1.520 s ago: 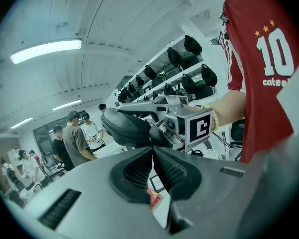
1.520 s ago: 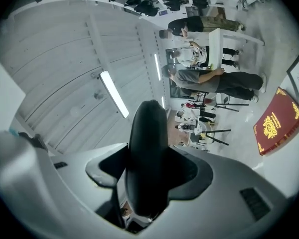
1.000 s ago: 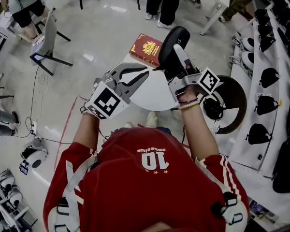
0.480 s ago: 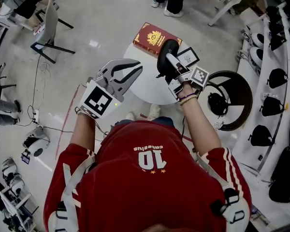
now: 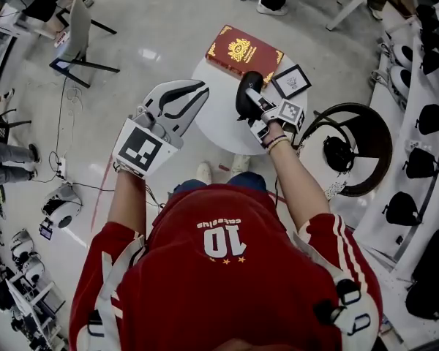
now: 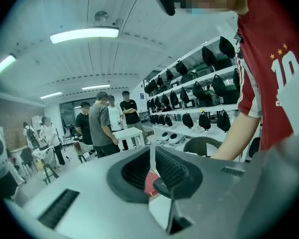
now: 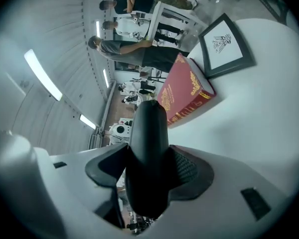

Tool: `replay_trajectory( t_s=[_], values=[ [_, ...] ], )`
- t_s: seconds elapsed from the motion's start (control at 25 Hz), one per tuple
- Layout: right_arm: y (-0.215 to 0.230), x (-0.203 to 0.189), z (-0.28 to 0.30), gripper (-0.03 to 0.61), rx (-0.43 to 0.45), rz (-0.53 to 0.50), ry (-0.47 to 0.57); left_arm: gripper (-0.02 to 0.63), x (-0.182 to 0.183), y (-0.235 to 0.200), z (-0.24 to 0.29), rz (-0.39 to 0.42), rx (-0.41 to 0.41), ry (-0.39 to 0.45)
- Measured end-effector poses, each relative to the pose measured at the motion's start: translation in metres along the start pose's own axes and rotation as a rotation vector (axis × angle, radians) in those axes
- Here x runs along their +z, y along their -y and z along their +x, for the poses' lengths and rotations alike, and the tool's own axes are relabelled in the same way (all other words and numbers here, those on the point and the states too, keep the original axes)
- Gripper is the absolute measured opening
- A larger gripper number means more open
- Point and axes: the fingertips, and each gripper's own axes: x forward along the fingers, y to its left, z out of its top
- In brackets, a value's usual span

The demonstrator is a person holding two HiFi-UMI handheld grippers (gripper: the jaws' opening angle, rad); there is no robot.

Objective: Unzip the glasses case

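The glasses case (image 5: 245,93) was clenched in the right gripper (image 5: 256,110). In the right gripper view its rounded black body (image 7: 148,133) stood up between the two ribbed pads, and both jaws pressed on its sides. In the head view it sat over the near right part of the round white worktop (image 5: 223,126). Whether its lower end touched the surface could not be told.

The left gripper (image 5: 197,90) hung off the worktop's left edge, well apart from the case. Its jaws were drawn together on nothing, and its own view showed only a thin slit between the pads (image 6: 134,171). Through that slit a scrap of the red book (image 5: 245,52) showed.

The book lay at the far side of the worktop, with a small framed picture (image 5: 291,81) just beside it (neither belongs to the job).

As for progress, the case looked fully closed: one smooth dark shell, with no gap along any edge that either view showed. The zip and its pull could not be made out at all. So only the hold appeared done. Still to do, by my reading, were finding the pull with the left jaws, pinching it, and running it round the seam while the right jaws steadied the case.
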Motion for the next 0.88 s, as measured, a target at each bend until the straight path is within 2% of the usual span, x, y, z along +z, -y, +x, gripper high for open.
replay_trajectory(
  t_s=[0.2, 0.36, 0.68, 0.88],
  values=[
    [0.05, -0.011, 0.014, 0.268, -0.102, -0.006, -0.068, 0.041, -0.008, -0.008, -0.001, 0.007, 0.034, -0.031],
    [0.08, -0.013, 0.024, 0.268, -0.143, 0.005, -0.089, 0.041, -0.012, -0.018, -0.005, -0.008, 0.062, -0.052],
    [0.106, -0.015, 0.031, 0.27, -0.194, -0.004, -0.136, 0.043, -0.018, -0.026, -0.012, -0.017, 0.097, -0.095],
    [0.113, -0.017, 0.027, 0.27, -0.22, -0.084, -0.167, 0.041, -0.017, -0.025, -0.011, -0.01, 0.097, -0.094]
  ],
)
